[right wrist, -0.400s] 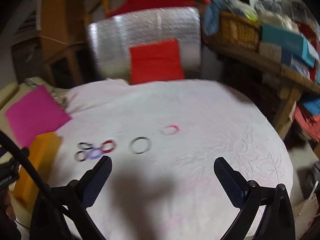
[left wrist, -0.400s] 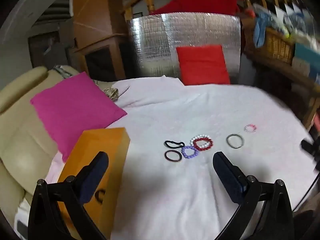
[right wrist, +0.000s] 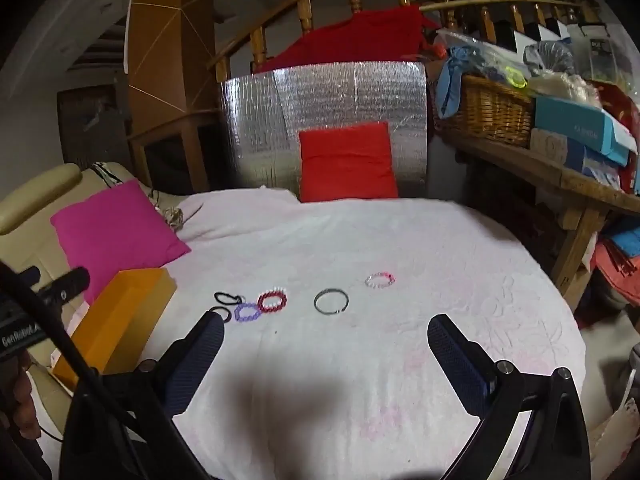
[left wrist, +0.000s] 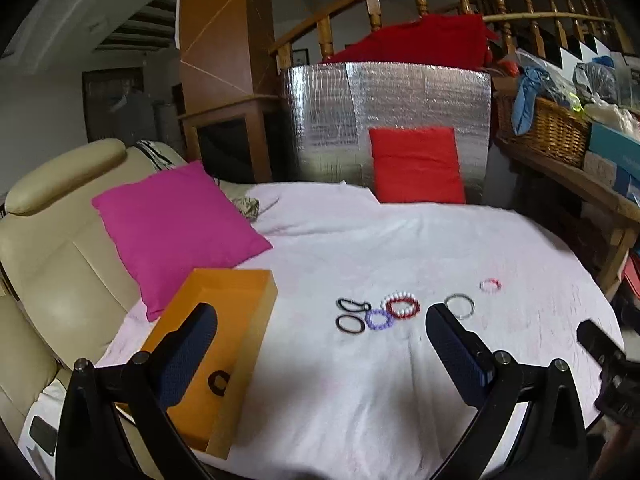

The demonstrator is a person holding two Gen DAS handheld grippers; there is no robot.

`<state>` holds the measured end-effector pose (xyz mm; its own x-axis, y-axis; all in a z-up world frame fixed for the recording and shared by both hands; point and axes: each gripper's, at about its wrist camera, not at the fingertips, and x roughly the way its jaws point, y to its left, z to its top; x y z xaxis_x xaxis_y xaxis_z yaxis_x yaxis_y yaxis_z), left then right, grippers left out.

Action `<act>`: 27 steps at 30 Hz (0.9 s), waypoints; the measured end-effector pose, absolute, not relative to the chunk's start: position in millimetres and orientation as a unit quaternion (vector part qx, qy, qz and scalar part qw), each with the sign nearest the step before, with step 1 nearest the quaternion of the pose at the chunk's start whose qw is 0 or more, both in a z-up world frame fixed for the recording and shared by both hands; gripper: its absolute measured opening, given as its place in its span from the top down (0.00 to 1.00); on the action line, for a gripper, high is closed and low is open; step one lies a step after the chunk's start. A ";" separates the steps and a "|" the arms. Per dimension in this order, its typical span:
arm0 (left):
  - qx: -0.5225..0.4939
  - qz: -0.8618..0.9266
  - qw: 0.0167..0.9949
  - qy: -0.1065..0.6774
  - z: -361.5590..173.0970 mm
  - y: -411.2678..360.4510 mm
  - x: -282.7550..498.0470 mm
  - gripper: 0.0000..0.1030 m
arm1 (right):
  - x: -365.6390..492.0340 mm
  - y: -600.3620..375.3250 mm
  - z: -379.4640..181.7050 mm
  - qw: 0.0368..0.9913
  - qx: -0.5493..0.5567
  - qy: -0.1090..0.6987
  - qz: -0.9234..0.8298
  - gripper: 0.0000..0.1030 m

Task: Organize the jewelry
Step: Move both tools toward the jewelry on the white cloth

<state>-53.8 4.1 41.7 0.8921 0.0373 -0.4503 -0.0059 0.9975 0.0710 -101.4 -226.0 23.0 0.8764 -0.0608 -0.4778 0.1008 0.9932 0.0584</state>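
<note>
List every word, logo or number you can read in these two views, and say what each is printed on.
"GenRobot.A", cut off at the edge: on the left gripper's black body.
A black ring-shaped mark, partly hidden by a finger: on the orange box.
Pale lettering on the teal box: too blurred to read.
Nothing else is legible.

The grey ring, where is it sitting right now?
In the right wrist view the grey ring lies alone on the white cloth, between the red bracelet to its left and the pink bracelet to its right.
</note>
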 end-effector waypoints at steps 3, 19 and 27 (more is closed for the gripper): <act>0.035 0.014 0.973 0.227 47.4 -2.1 -50.9 0.00 | -93.4 -226.0 20.3 0.970 0.039 0.237 -0.044 0.00; 0.030 0.065 0.964 0.255 51.2 -29.0 -33.6 0.00 | -65.9 -237.2 12.8 0.976 0.017 0.218 -0.017 0.00; 0.045 0.054 0.967 0.244 55.7 -48.6 -38.2 0.00 | -90.7 -253.2 20.3 0.980 0.024 0.193 -0.030 0.00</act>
<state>-38.2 -48.6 55.7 0.8756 0.1260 -0.4664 -0.0825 0.9902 0.1126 -90.7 -253.2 20.3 0.9235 -0.0494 -0.3804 0.0678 0.9971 0.0349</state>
